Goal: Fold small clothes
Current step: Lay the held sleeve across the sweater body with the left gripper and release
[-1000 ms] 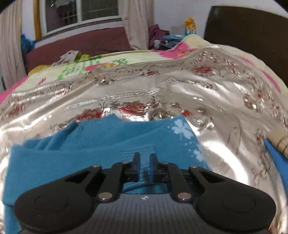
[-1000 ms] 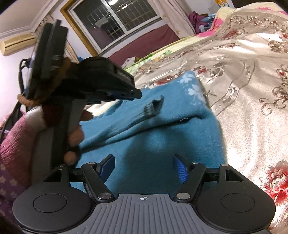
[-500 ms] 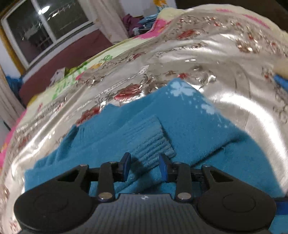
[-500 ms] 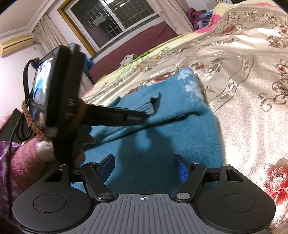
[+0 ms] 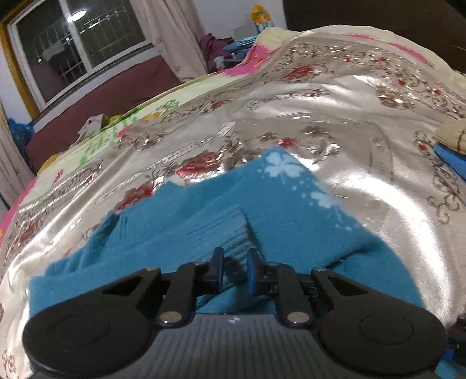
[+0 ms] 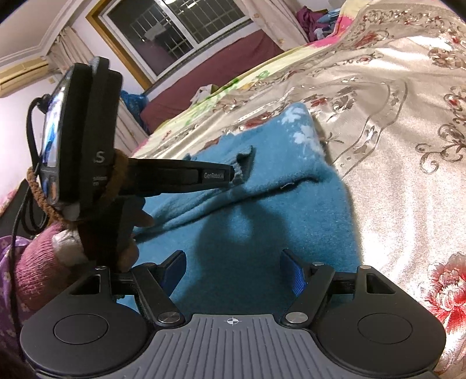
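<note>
Folding a blue sweater (image 5: 297, 215) on a shiny floral bedspread (image 5: 335, 96).
Beyond both sets of jaws the bed runs back to a barred window (image 6: 177, 26) with curtains (image 5: 169, 35) and a heap of clothes (image 5: 215, 49). The sweater lies just ahead of and under both grippers. The left gripper (image 5: 235, 263), jaws narrow and just closing, has the ribbed cuff (image 5: 230, 233) at its tips; a pinch cannot be told. The right gripper (image 6: 233, 271) hangs wide open above the sweater.

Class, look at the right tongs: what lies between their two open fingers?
In the right wrist view, only the flat body of the blue sweater shows between the fingers of the right tongs; they stand wide apart, gripping nothing.
</note>
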### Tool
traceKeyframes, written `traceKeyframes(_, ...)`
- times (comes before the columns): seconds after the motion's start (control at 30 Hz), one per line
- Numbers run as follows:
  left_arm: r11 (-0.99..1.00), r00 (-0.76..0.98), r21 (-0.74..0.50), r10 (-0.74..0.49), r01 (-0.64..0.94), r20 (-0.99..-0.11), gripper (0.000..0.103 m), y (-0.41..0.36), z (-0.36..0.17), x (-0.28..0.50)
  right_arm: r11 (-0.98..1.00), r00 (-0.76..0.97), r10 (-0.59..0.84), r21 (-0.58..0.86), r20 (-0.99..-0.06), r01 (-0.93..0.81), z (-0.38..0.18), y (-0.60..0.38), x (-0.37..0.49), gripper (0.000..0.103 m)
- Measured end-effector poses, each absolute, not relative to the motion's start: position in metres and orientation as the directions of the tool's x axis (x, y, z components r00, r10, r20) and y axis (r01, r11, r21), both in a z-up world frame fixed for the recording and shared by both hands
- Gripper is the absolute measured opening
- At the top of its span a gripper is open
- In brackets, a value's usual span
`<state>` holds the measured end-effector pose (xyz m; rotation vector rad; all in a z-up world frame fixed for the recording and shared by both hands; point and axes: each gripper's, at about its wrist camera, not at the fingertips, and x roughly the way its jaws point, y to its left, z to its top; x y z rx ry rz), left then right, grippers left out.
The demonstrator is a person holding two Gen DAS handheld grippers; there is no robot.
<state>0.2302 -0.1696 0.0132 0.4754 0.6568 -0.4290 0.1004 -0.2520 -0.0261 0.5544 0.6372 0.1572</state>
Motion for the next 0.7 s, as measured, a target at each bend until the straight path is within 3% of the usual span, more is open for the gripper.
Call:
traceKeyframes(0.1,0.798,0.720,0.299,-0.226,0.523,-0.657,0.044,-0.165,0.016,0.226,0.844,0.795,0.307,0.536,-0.523,0.026,-0.026,-0.252,0.100,0.072)
traceKeyframes(0.13,0.796,0.721,0.307,-0.221,0.523,-0.656,0.045,-0.163,0.016,0.227,0.844,0.795,0.308,0.536,-0.523,0.026,-0.026,-0.252,0.101,0.072)
traceKeyframes(0.4,0.749,0.727,0.408,-0.141,0.523,-0.672,0.045,-0.153,0.000,0.231,0.841,0.788,0.307,0.540,-0.534,0.039,-0.029,-0.251,0.105,0.072)
traceKeyframes(0.7,0.606,0.769,0.567,-0.121,0.558,-0.628,0.043,-0.170,-0.016,0.220,0.837,0.785,0.310,0.546,-0.536,0.042,-0.033,-0.252,0.109,0.072)
